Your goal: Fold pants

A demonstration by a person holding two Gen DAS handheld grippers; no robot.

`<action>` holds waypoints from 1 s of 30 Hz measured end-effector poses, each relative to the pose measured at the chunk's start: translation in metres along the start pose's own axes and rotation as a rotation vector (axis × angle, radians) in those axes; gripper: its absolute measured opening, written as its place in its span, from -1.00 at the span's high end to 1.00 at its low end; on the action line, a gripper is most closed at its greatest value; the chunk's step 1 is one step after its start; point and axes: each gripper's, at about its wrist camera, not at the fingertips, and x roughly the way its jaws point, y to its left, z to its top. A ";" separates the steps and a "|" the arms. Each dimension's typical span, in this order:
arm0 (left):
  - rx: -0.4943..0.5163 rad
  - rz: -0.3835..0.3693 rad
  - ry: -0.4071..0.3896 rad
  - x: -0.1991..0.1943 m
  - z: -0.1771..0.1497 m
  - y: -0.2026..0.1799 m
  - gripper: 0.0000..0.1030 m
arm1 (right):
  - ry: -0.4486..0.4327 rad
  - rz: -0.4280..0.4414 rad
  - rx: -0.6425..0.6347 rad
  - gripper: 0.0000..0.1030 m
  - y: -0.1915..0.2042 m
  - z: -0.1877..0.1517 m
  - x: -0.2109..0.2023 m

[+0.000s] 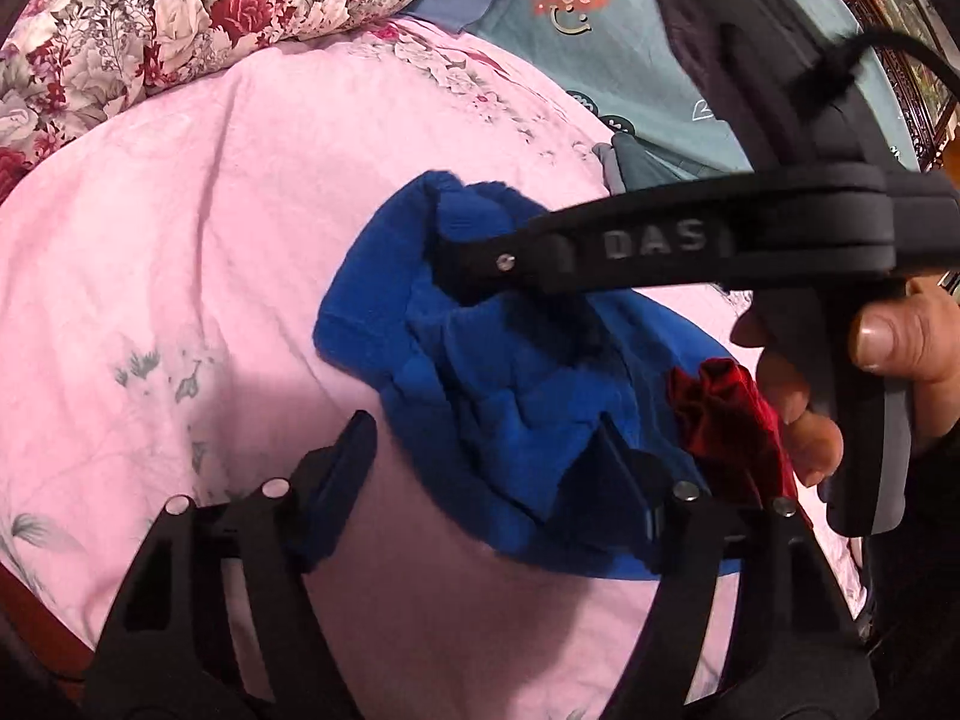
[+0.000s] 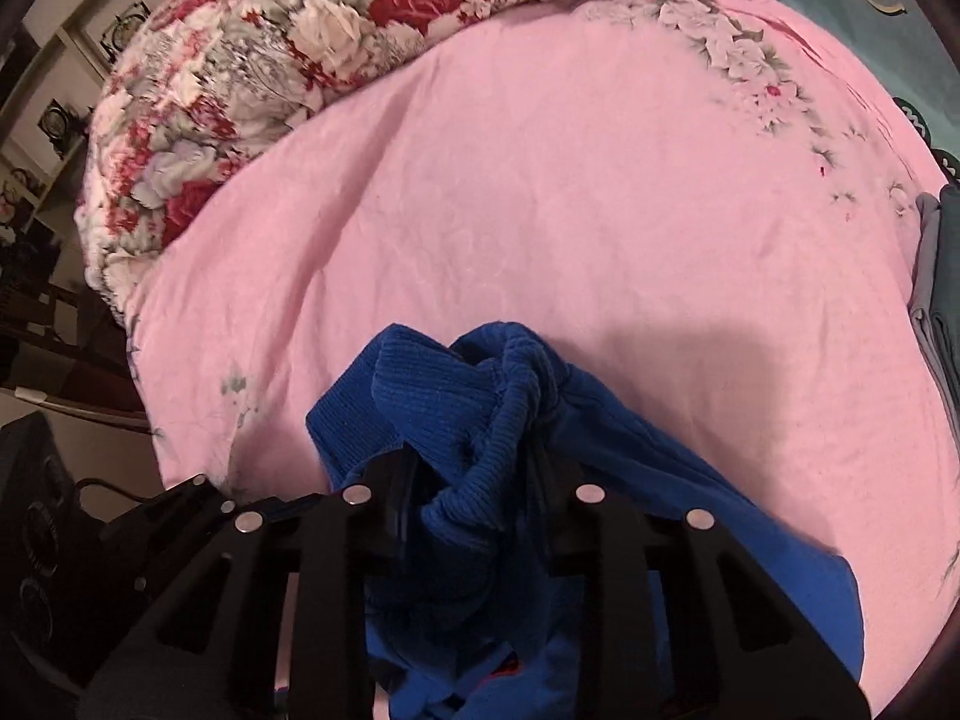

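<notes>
The blue pants (image 1: 480, 372) lie bunched up on the pink bedsheet (image 1: 180, 240). My left gripper (image 1: 486, 456) is open, just above the near edge of the pants, its right finger over the fabric. My right gripper (image 1: 456, 264) reaches in from the right and is shut on the ribbed waistband of the pants. In the right wrist view the gripper (image 2: 471, 480) clamps the bunched ribbed band of the pants (image 2: 456, 408), with the rest of the pants trailing to the lower right. A red piece of cloth (image 1: 732, 420) lies by the hand that holds the right gripper.
A floral quilt (image 1: 180, 18) is rolled along the far left of the bed and also shows in the right wrist view (image 2: 270, 60). A teal printed cloth (image 1: 600, 42) and folded grey garments (image 1: 636, 162) lie at the far right. The bed edge is at the left (image 2: 138, 360).
</notes>
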 end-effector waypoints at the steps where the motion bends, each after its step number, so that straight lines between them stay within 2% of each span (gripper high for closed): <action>1: -0.004 -0.011 0.004 -0.001 0.000 0.000 -0.42 | -0.011 0.009 -0.004 0.44 -0.001 -0.002 -0.004; 3: -0.017 -0.024 0.010 -0.002 0.001 0.001 -0.45 | -0.036 0.019 -0.001 0.44 -0.003 -0.007 -0.011; 7: -0.056 -0.054 0.005 -0.001 0.003 0.004 -0.75 | -0.076 0.045 0.004 0.44 -0.005 -0.011 -0.021; 12: -0.045 -0.080 -0.003 0.012 0.009 -0.002 -0.78 | -0.104 0.074 0.026 0.44 -0.013 -0.016 -0.032; 13: -0.036 -0.083 -0.002 0.015 0.009 -0.005 -0.67 | -0.106 0.072 0.030 0.44 -0.015 -0.017 -0.033; 14: -0.017 -0.095 -0.001 0.016 0.009 -0.009 -0.20 | -0.108 0.070 0.032 0.44 -0.015 -0.018 -0.034; 16: 0.035 -0.114 0.014 0.018 0.008 -0.018 0.32 | -0.117 0.068 0.031 0.44 -0.016 -0.020 -0.037; 19: 0.062 -0.112 -0.011 0.012 0.006 -0.021 0.49 | -0.142 0.079 0.014 0.44 -0.014 -0.022 -0.043; 22: 0.071 -0.118 -0.039 0.002 0.005 -0.025 0.51 | -0.176 0.090 0.017 0.44 -0.014 -0.025 -0.054; 25: 0.159 -0.120 -0.086 -0.016 0.006 -0.053 0.51 | -0.240 0.117 0.034 0.45 -0.021 -0.036 -0.083; 28: 0.271 -0.163 -0.128 -0.036 0.007 -0.095 0.51 | -0.343 0.141 0.062 0.45 -0.036 -0.058 -0.130; 30: 0.359 -0.205 -0.134 -0.044 0.007 -0.133 0.51 | -0.419 0.159 0.107 0.45 -0.057 -0.085 -0.165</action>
